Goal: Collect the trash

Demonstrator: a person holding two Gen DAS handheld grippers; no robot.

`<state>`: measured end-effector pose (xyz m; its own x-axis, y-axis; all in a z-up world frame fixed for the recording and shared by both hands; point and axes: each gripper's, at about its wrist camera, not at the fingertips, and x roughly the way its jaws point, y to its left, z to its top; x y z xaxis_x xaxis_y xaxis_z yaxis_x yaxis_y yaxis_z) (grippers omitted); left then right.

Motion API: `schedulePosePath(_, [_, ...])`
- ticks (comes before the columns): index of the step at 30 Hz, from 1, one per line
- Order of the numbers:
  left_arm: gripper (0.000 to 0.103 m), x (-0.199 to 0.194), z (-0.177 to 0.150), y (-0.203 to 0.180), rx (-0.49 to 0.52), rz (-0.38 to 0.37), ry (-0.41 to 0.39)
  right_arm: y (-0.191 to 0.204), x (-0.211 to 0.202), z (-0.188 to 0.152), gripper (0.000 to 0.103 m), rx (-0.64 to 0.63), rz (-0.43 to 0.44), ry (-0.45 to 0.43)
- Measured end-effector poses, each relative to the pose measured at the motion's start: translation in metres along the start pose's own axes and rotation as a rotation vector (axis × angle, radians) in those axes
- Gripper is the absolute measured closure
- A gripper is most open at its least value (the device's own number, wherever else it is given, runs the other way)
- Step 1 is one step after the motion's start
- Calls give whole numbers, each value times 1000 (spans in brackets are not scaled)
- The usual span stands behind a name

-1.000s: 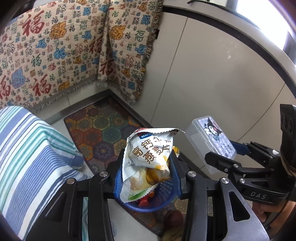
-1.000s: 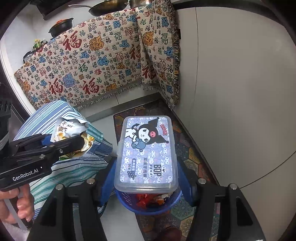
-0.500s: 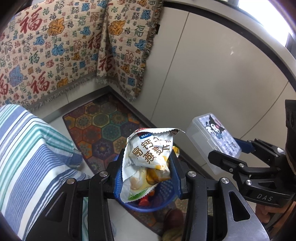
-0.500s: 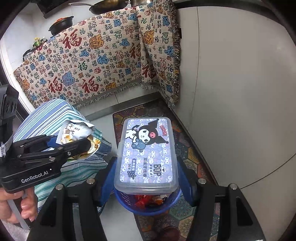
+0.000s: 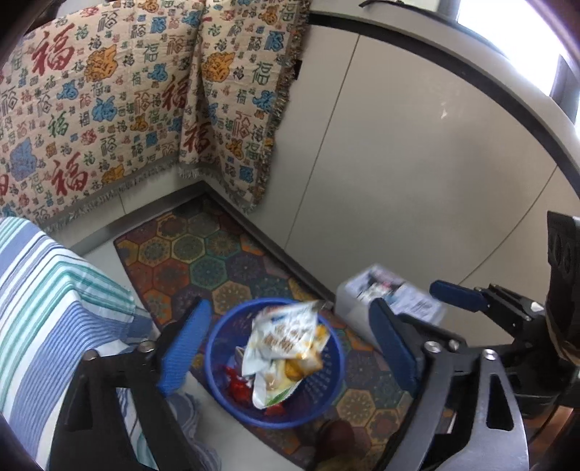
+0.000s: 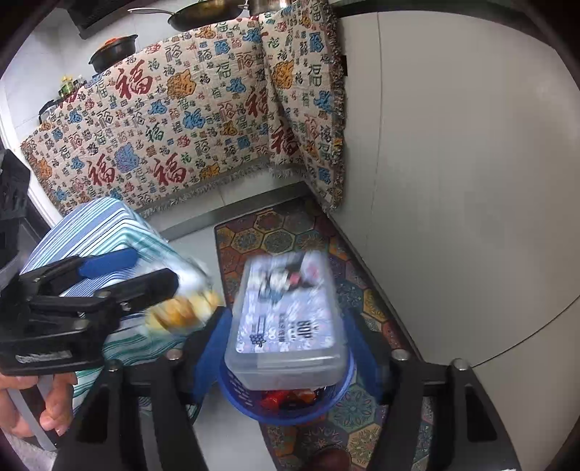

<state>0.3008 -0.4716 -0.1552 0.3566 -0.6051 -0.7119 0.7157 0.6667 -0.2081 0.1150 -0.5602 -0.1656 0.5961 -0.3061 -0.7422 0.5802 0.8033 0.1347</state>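
A blue round basket (image 5: pixel 326 398) stands on the patterned rug and holds red wrappers. A white and yellow snack bag (image 5: pixel 282 347) is falling into it, blurred; it also shows in the right wrist view (image 6: pixel 181 311). My left gripper (image 5: pixel 286 347) is open above the basket, with the bag loose between its fingers. My right gripper (image 6: pixel 286 347) is open, and a clear plastic box with a cartoon lid (image 6: pixel 286 319) drops blurred between its fingers toward the basket (image 6: pixel 337 393). The box also shows in the left wrist view (image 5: pixel 388 293).
A hexagon-patterned rug (image 5: pixel 203 261) covers the floor by white cabinet doors (image 5: pixel 417 163). A patterned cloth (image 5: pixel 127 108) hangs over the counter behind. A blue striped cloth (image 5: pixel 43 308) covers something on the left. Pans (image 6: pixel 203 14) sit on the counter.
Both grippers have opened. The snack bag has left my left gripper and is falling into the basket. The plastic box has slipped from my right gripper and is dropping.
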Motion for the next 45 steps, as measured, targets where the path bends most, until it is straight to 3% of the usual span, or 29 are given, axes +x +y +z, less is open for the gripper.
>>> schedulePosePath(5, [7, -14, 7, 4, -21, -7, -41, -4, -7, 0, 16, 9, -9, -28])
schedulePosePath(11, [7, -45, 7, 1, -28, 39, -76, -4, -28, -5, 16, 25, -16, -75])
schedulePosePath(16, [0, -83, -16, -3, -6, 95, -50, 4, -64, -20, 13, 34, -65, -79])
schedulePosePath(18, [0, -95, -29, -3, -13, 129, -35, 10, -80, -30, 9, 35, -93, -69])
schedulePosePath(19, [0, -102, -37, -2, -17, 156, -38, 15, -88, -36, 1, 38, -112, -60])
schedulePosePath(23, [0, -125, -64, 1, -53, 250, -52, 32, -119, -60, 0, 45, -108, -60])
schedulePosePath(33, [0, -158, -79, -17, 47, 453, -95, 57, -157, -80, 0, 59, -94, -73])
schedulePosePath(45, [0, -171, -80, -18, 25, 435, -59, 69, -183, -77, 0, 39, -97, -95])
